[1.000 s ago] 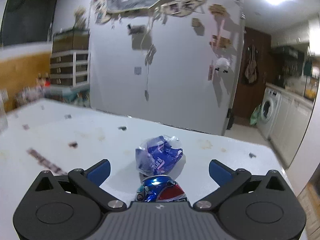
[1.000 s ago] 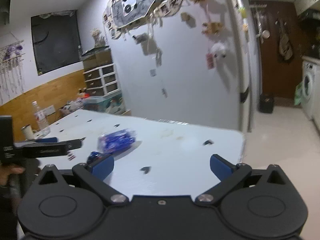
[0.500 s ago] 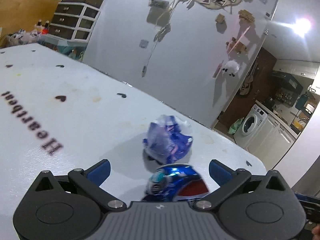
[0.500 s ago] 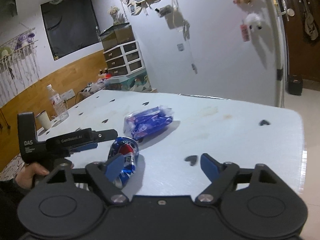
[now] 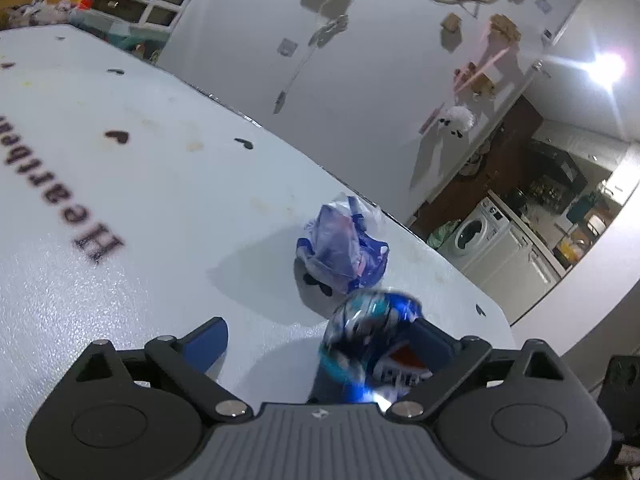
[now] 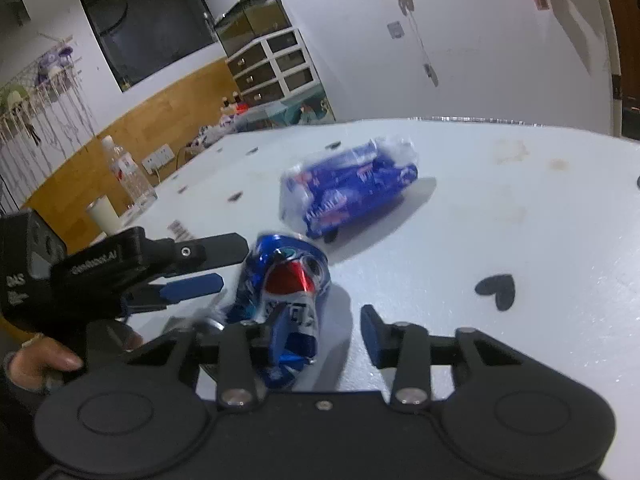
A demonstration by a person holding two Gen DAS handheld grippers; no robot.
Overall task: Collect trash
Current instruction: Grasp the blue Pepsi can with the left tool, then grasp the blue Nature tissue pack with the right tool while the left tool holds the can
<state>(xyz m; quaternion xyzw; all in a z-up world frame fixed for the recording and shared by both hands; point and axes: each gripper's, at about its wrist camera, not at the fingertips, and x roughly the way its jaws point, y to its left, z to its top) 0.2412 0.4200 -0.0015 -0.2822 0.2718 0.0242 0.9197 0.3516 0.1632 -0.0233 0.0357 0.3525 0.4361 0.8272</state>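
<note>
on the table (image 6: pixel 520 240) a crushed can (image 6: pixel 286 300) is found at the near edge, with a crumpled wrapper (image 6: pixel 348 192) just beyond it at one o'clock. a bottle (image 6: pixel 128 176) and a cup (image 6: pixel 103 214) are placed far off at ten o'clock. a drawer cabinet (image 6: pixel 276 68) is set behind the table at twelve.

White wall (image 5: pixel 360 100), washing machine (image 5: pixel 476 232), wood-panelled wall (image 6: pixel 132 128).

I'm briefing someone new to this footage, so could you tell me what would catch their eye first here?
The crushed blue cola can on the white table stands out, lying between the closing right gripper jaws, the left gripper beside it. Just beyond lies a crumpled blue plastic wrapper.
</note>
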